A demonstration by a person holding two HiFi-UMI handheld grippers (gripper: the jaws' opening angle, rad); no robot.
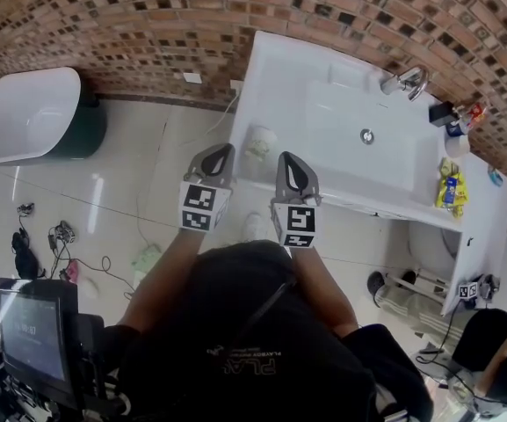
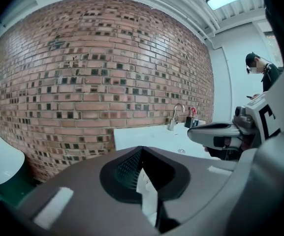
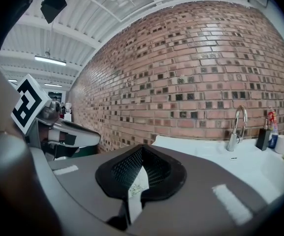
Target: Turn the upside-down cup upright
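Where the smooth white counter [image 1: 281,69] reaches its front left edge, I see the pale, rounded cup [image 1: 260,141] sitting near the rim, just beyond both gripper tips. Left gripper [image 1: 225,149]: grey jaws pressed together, nothing between the black gridded pads. Right gripper [image 1: 286,156]: likewise closed, empty. Behind stand a rough brick wall [image 1: 148,25] and a curved chrome faucet [image 1: 406,82].
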